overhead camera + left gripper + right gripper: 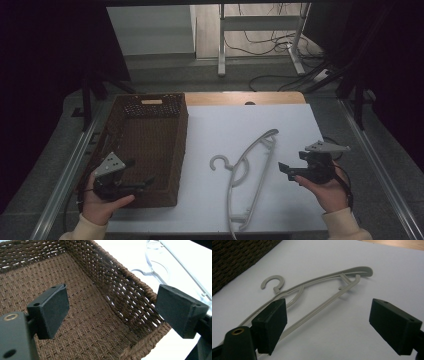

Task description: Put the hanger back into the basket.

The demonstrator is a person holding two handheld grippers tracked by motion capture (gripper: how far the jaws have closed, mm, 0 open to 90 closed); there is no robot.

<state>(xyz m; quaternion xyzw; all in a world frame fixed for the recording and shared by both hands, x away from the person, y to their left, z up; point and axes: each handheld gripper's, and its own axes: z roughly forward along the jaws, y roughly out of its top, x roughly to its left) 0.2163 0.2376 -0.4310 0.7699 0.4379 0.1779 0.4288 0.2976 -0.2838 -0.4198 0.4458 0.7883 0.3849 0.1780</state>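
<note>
Hanger (250,172) first: pale grey plastic, thin-barred, with a small open hook (218,162) and a cross-bar under its sloping arms, lying flat on the white table top (235,120). I take the woven brown basket (172,150) as my landmark. The hanger lies just right of the basket's right wall, not touching it, its hook turned toward that wall and its long body running from the near table edge up and away.

My right gripper (286,171) hovers right of the hanger, well away from the basket, with its jaws spread and nothing between them. My left gripper (145,184) sits over the basket's near end (inside its rim, as far as I can tell), jaws likewise spread wide and empty.

From the high view I get the whole layout: basket, hanger, both hands. The right gripper view adds detail that is lost from above, namely the little notch hooks near the far end of the hanger (317,292) and the curved strut beside the hook. The left gripper view gives me the basket's (140,282) tight weave, light showing through gaps in its wall, and a slice of the hanger (175,267) beyond the rim.
</note>
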